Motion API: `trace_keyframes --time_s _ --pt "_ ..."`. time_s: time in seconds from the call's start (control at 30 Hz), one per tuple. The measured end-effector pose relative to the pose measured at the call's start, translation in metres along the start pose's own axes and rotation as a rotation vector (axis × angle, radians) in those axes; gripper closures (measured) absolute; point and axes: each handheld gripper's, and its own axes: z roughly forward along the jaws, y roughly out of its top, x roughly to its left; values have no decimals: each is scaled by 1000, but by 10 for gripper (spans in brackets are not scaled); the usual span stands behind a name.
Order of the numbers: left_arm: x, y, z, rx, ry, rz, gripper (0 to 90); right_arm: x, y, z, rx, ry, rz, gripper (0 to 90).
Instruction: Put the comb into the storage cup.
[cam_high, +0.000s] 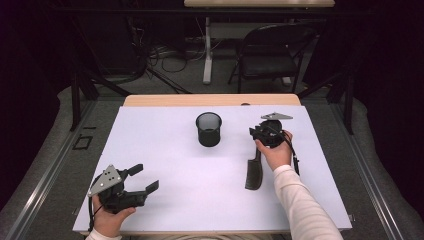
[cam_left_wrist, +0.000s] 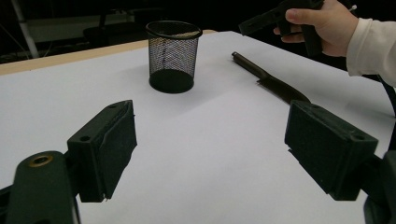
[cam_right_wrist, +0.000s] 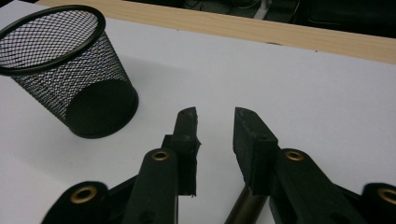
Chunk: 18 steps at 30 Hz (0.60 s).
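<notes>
With white worktop mid-frame: mesh cup center, comb right, chair top; both tongs, left and right, spread, empty.

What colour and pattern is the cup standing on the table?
Black wire mesh cup with a solid rim, clearest in the left gripper view.

Wooden table, white sheet over it, mesh cup, dark comb

The white table is evenly and brightly lit from above; soft shadows are cast, the surroundings are left dark, and mild blur is seen.
</notes>
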Motion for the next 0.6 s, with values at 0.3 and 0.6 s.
trace_keyframes --time_s 0.3,0.6 --pt "0 -1 0 5 1 2 168 -2 -6 17 58 -42 25 751" --pt "1 -1 1 5 1 -1 168 -3 -11 26 95 -25 17 855"
